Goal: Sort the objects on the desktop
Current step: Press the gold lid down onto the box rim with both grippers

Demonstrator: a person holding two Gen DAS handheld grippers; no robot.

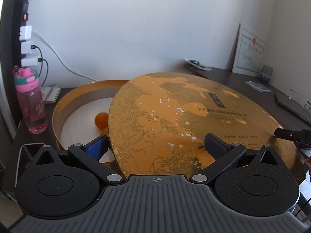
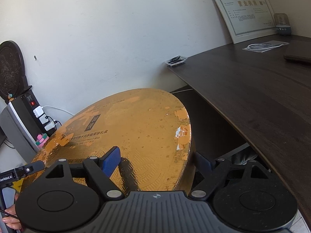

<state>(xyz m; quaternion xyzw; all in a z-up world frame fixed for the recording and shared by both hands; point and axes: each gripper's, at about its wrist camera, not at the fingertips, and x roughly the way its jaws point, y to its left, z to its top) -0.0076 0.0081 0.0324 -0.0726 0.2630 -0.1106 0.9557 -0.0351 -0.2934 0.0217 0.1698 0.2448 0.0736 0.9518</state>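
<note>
A big round gold lid (image 1: 175,116) hangs tilted over an open round gold box (image 1: 64,104), covering its right part. Two oranges (image 1: 101,119) lie on the box's white floor by the lid's edge. My left gripper (image 1: 156,145) straddles the lid's near rim, one pad on the top face and the blue pad under the edge, shut on it. My right gripper (image 2: 156,161) holds the same lid (image 2: 136,126) at its opposite rim, one finger on top and the other below. One of the right gripper's fingers (image 1: 285,134) shows at the lid's right edge.
A pink water bottle (image 1: 31,104) and a spiral notebook (image 1: 51,95) stand left of the box. A power strip with white chargers (image 1: 26,46) hangs on the left. A dark desk (image 2: 252,97) with a framed certificate (image 2: 248,11) lies to the right. A person's hand (image 2: 9,217) shows at the lower left.
</note>
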